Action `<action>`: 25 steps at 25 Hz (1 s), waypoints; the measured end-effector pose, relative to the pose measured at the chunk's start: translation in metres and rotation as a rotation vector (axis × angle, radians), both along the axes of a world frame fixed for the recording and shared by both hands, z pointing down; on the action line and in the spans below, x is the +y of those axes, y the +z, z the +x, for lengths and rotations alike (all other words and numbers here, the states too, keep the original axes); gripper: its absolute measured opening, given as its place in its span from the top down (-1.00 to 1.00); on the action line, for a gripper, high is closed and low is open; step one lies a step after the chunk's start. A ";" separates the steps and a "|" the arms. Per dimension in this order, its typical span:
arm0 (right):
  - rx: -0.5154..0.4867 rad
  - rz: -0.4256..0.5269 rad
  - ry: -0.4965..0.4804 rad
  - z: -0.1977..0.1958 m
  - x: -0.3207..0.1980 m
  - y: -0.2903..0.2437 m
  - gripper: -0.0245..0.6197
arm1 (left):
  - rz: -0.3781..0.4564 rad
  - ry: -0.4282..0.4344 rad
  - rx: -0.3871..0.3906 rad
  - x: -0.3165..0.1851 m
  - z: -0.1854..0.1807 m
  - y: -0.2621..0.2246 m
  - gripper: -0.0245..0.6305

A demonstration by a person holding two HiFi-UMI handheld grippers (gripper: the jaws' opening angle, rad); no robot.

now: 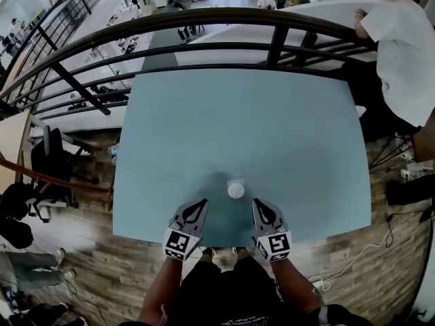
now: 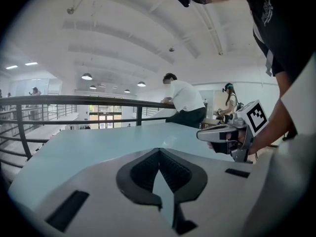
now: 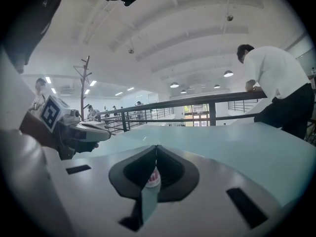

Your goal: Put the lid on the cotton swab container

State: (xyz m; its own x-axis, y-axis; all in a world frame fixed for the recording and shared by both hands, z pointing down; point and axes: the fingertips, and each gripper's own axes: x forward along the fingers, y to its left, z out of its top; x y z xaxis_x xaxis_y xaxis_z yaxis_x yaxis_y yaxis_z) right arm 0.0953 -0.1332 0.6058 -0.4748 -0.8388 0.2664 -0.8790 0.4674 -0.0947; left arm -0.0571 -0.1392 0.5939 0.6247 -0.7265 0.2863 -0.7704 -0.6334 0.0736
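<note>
A small white round cotton swab container (image 1: 235, 189) stands on the light blue table (image 1: 238, 121) near its front edge; I cannot make out a separate lid. My left gripper (image 1: 202, 202) is a little to the container's near left and my right gripper (image 1: 256, 202) to its near right. Both are apart from it, shut and empty. In the left gripper view the jaws (image 2: 159, 150) meet with nothing between them. In the right gripper view the shut jaws (image 3: 156, 147) frame a bit of the container (image 3: 154, 178), white with red print, through the gap below the tips.
A dark metal railing (image 1: 204, 26) curves round the table's far side. A person in a white shirt (image 1: 408, 53) leans on it at the far right. Wooden floor, a chair (image 1: 51, 165) and bags lie to the left, cables to the right.
</note>
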 end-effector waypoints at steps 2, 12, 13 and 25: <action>0.009 -0.010 -0.008 0.001 0.002 0.007 0.87 | -0.005 0.000 -0.012 0.002 0.001 0.004 0.89; 0.003 -0.040 -0.067 -0.008 0.000 0.021 0.87 | -0.039 -0.081 0.002 0.002 -0.006 0.021 0.89; 0.004 -0.042 -0.078 -0.010 0.000 0.022 0.87 | -0.041 -0.082 0.002 0.002 -0.006 0.023 0.89; 0.056 -0.037 -0.100 -0.016 -0.001 0.033 0.86 | -0.051 -0.144 0.020 0.005 -0.014 0.030 0.89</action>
